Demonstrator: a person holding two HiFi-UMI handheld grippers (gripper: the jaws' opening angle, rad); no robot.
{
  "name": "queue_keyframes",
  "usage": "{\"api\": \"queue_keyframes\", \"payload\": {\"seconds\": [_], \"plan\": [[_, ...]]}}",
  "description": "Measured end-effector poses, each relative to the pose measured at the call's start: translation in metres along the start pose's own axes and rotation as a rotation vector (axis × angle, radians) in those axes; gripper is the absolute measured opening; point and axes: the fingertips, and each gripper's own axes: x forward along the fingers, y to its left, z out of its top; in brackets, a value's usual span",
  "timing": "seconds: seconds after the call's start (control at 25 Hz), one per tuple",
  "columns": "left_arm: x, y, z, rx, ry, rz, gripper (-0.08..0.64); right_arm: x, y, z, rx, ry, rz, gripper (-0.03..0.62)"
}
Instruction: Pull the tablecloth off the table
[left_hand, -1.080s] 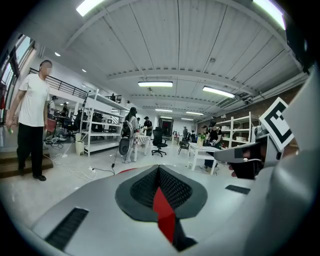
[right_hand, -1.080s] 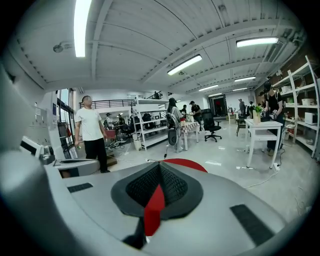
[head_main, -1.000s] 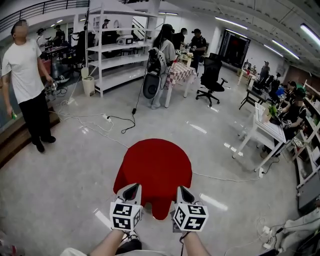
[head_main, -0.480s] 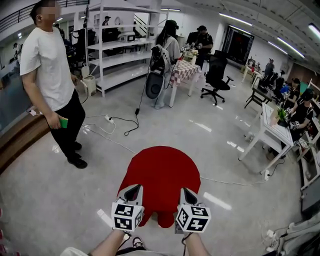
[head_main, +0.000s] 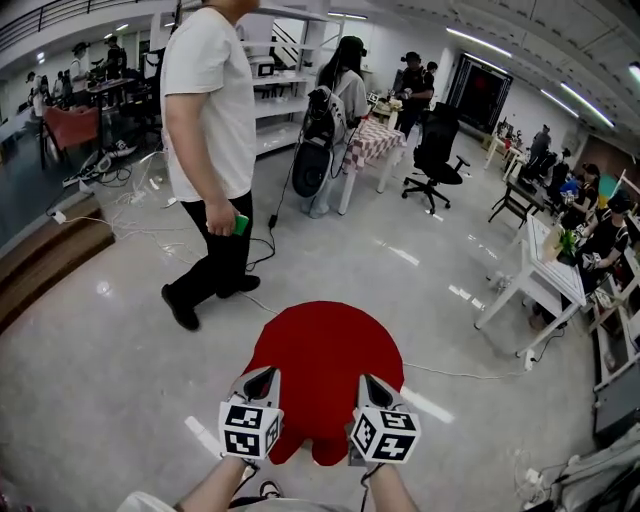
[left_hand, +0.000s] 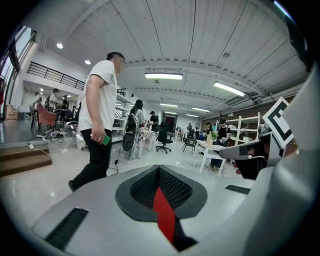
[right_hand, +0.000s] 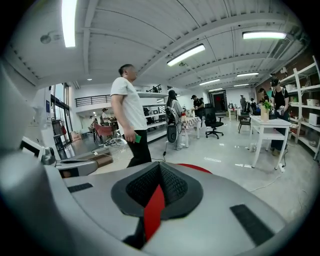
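Pinching the red tablecloth (head_main: 325, 345), the left claw (head_main: 262, 377) clamps its near edge; the right claw (head_main: 368, 383) likewise. A person (head_main: 212, 150) is mid-stride beyond.

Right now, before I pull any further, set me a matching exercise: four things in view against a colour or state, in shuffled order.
Things:
1. left gripper
2. tablecloth
3. office chair
4. passer-by's T-shirt

Colour or state:
A. black
B. white
C. red
D. jaws shut on the cloth

Pairs: 1-D, 2-C, 3-A, 4-B.
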Motion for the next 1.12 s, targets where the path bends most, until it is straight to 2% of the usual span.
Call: {"api": "queue_keyframes", "payload": {"seconds": [0.2,0.4,0.6,0.84,1.12], "plan": [[0.009,0.014,0.008,-0.012,-0.016,0.009,0.016,0.007,0.002,0.007,-0.027,0.007,-0.019,0.025],[0.016,0.016,-0.007,-0.043,0.011,0.038,0.016,0.016,-0.012,-0.005,-0.012,0.045,-0.008,0.025],[0.02,0.026,-0.012,-0.076,0.034,0.088,0.016,0.042,-0.006,0.002,-0.024,0.073,0.056,0.025],[0.02,0.043,-0.007,-0.077,0.032,0.177,0.016,0.065,0.001,0.009,-0.046,0.093,0.135,0.025],[-0.001,0.065,-0.049,-0.136,0.104,0.273,0.015,0.082,0.005,-0.021,-0.049,0.183,0.179,0.025]]}}
